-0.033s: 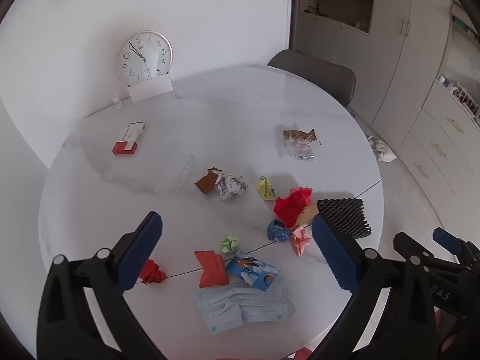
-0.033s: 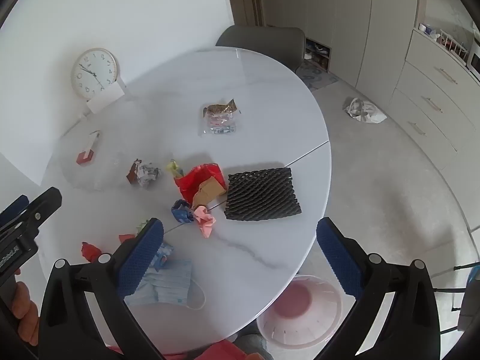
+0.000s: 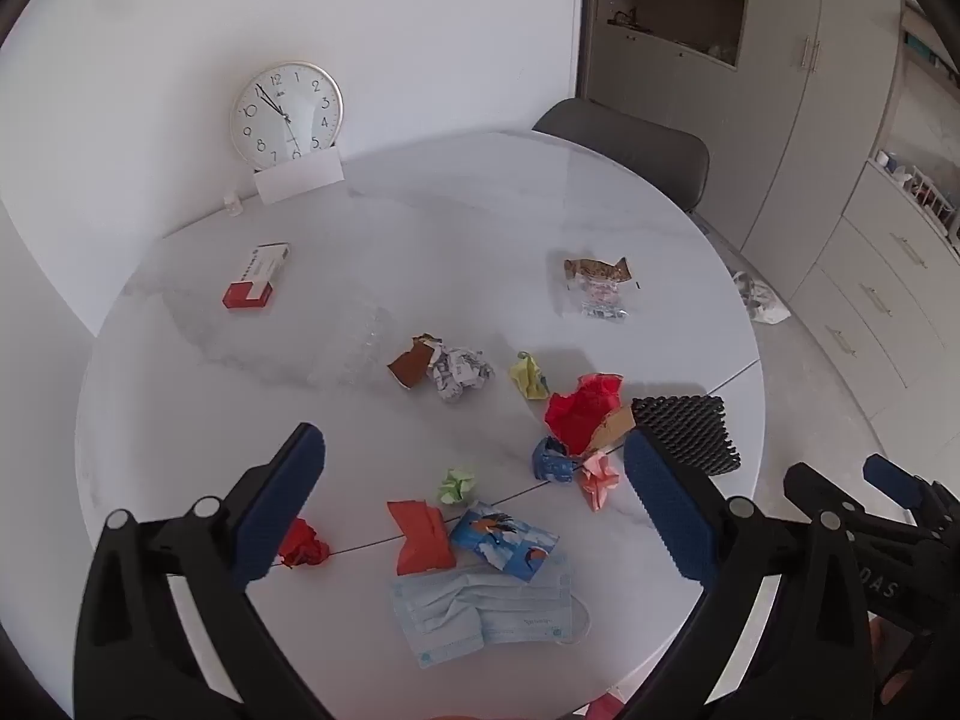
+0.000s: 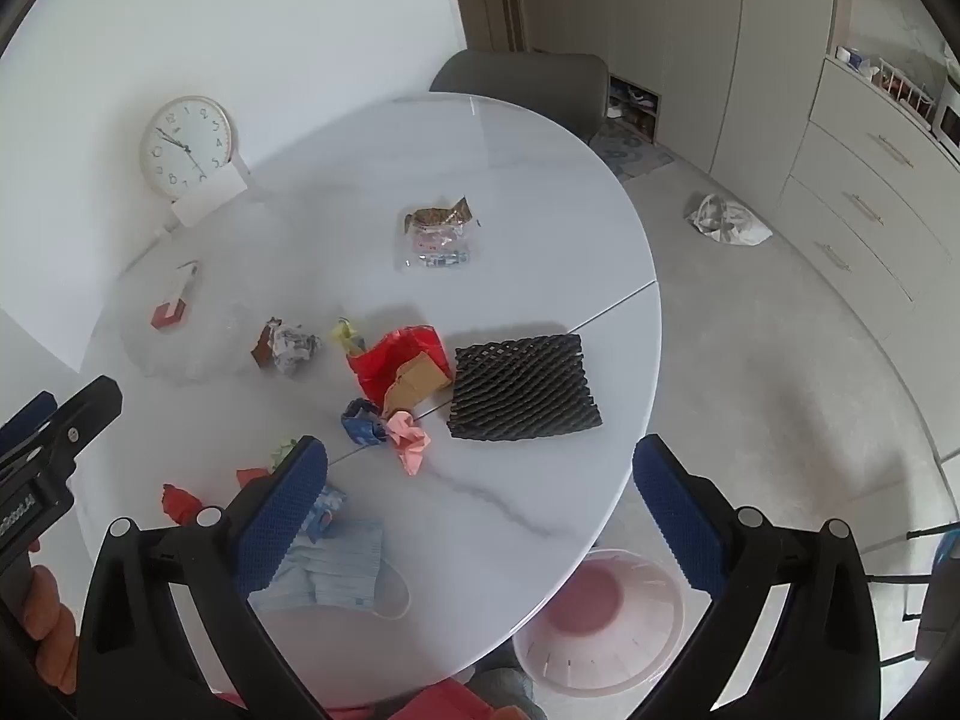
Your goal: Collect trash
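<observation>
Nothing is collected yet: both the left gripper (image 3: pixel 474 504) and right gripper (image 4: pixel 480 510) hover with jaws spread wide and empty over the bench (image 3: pixel 456 228). Scattered trash lies mid-bench; the nearest, a face mask (image 3: pixel 480 612), wants lowering onto, then the pink bin (image 4: pixel 600 618) on the floor.

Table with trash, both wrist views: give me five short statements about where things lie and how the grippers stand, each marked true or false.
1. Both grippers, the left gripper and the right gripper, are open and hold nothing. True.
2. The black foam net lies in the pink bin. False: it lies on the table, near its edge.
3. The pink bin stands on the floor by the table's edge. True.
4. The face mask hangs on the clock. False: it lies flat on the table, at the near edge.
5. The clock leans against the wall. True.
</observation>
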The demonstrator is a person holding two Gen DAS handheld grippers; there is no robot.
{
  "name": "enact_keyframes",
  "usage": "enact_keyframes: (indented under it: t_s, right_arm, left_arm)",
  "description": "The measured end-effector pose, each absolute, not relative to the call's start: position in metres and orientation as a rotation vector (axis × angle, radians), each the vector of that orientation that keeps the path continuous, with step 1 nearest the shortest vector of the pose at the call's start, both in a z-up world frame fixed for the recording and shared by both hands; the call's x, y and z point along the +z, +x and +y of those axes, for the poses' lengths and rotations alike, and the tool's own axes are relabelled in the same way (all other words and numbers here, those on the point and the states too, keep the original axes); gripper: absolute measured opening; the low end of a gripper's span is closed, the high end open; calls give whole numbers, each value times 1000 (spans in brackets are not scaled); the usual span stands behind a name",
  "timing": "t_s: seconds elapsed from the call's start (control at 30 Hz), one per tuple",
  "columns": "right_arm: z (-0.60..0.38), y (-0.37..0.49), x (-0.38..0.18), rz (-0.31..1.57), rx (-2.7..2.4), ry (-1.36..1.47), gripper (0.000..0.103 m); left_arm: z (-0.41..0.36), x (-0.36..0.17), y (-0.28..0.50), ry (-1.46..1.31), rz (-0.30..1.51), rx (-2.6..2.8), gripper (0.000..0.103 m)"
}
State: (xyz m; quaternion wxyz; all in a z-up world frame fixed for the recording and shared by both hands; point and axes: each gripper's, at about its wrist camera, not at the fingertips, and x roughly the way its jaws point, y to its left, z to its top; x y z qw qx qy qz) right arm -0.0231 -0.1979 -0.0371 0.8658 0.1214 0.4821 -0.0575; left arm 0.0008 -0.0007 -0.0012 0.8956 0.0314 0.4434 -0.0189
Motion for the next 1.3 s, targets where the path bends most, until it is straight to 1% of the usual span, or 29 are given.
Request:
enact_keyframes:
  t_s: [1.03,1.3]
  right_arm:
    - [-195,-30,-36,1017,-124,269,101]
    - [-195,-30,-34,1021,-119,272,101]
  left_arm:
    - [5,-4,-19,33,932,-44,96]
    - [5,-3,-12,31,936,-43,96]
